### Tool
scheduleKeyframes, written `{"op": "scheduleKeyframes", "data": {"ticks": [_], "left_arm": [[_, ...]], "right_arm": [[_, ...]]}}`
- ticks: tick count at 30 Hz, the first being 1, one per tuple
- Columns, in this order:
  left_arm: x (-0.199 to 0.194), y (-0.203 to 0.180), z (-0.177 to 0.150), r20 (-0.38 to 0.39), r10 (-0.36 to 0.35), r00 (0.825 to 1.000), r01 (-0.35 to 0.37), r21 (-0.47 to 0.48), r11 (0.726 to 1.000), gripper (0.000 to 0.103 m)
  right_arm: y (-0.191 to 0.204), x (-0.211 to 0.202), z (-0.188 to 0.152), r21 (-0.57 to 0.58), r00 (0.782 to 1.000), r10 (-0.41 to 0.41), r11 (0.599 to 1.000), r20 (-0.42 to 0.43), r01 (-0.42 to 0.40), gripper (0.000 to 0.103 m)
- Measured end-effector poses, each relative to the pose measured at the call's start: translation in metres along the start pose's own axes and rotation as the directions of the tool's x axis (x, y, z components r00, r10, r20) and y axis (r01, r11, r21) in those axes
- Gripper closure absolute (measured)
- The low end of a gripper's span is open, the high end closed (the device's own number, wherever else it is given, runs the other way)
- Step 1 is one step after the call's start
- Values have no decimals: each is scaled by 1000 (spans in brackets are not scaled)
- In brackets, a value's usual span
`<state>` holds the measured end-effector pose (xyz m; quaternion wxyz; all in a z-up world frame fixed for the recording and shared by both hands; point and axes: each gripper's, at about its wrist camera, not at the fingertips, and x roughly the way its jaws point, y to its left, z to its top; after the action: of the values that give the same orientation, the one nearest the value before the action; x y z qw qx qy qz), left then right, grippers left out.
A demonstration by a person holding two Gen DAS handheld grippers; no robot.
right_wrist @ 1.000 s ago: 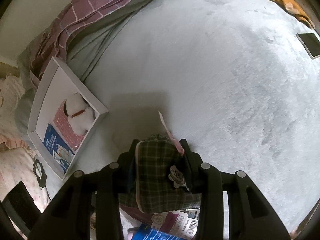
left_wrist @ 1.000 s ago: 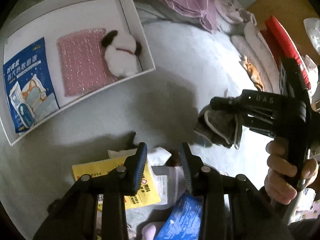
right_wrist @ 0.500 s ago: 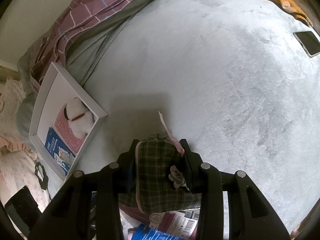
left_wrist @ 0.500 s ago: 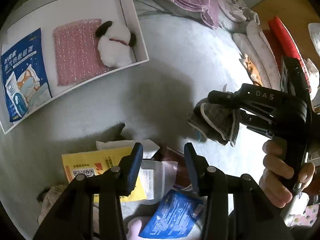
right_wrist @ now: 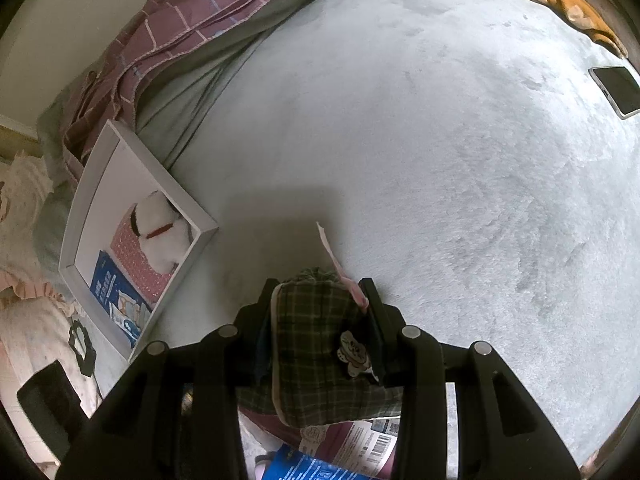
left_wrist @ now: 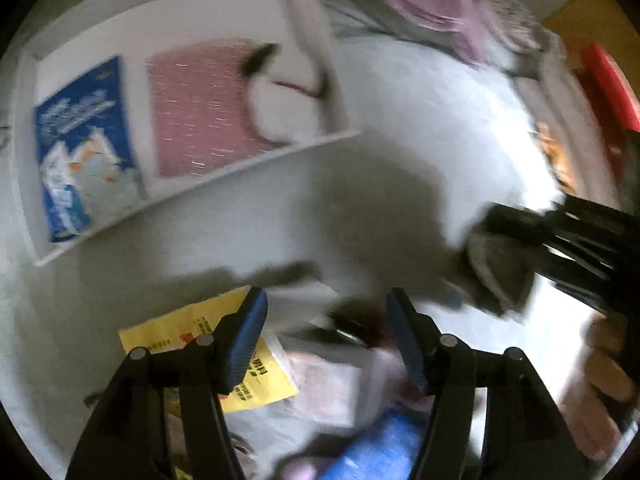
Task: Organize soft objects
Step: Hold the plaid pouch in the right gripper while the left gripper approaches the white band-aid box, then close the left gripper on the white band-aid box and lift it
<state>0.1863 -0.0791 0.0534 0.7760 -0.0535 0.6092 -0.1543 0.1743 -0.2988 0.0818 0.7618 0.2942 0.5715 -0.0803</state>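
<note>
My right gripper [right_wrist: 320, 304] is shut on a green plaid pouch [right_wrist: 316, 344] with a small flower badge, held above the grey bedspread [right_wrist: 420, 140]. The same pouch [left_wrist: 500, 276] shows at the right of the blurred left wrist view, in the right gripper [left_wrist: 560, 232]. My left gripper [left_wrist: 326, 320] is open and empty above a pile of packets: a yellow packet [left_wrist: 192, 332], clear bags and a blue packet [left_wrist: 376, 452]. A white tray [left_wrist: 304, 20] at the upper left holds a blue packet, a pink bubble pouch [left_wrist: 196, 108] and a white plush dog [left_wrist: 288, 96]. The tray also shows in the right wrist view [right_wrist: 100, 184].
A purple checked quilt [right_wrist: 192, 36] lies bunched behind the tray. A phone [right_wrist: 616, 90] and an orange plush toy [right_wrist: 568, 4] lie at the far right of the bed. Red items [left_wrist: 612, 84] stand at the right edge.
My left gripper's jaws have opened wider and the left view has swung and blurred, with the tray now larger. The right gripper holds the plaid pouch as before.
</note>
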Motion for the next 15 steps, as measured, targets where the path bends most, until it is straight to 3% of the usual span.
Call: {"op": "scheduleKeyframes", "data": {"ticks": [6, 11, 15], "left_arm": [[17, 24, 8, -37, -56, 998, 52, -108, 993, 41], [5, 25, 2, -51, -106, 993, 101, -90, 991, 41], [-14, 23, -2, -32, -98, 995, 96, -55, 994, 41]], "right_arm": [[-1, 0, 0, 2, 1000, 2, 1000, -2, -2, 62], [-1, 0, 1, 5, 1000, 4, 1000, -1, -4, 62], [0, -1, 2, 0, 1000, 4, 1000, 1, -4, 62]]}}
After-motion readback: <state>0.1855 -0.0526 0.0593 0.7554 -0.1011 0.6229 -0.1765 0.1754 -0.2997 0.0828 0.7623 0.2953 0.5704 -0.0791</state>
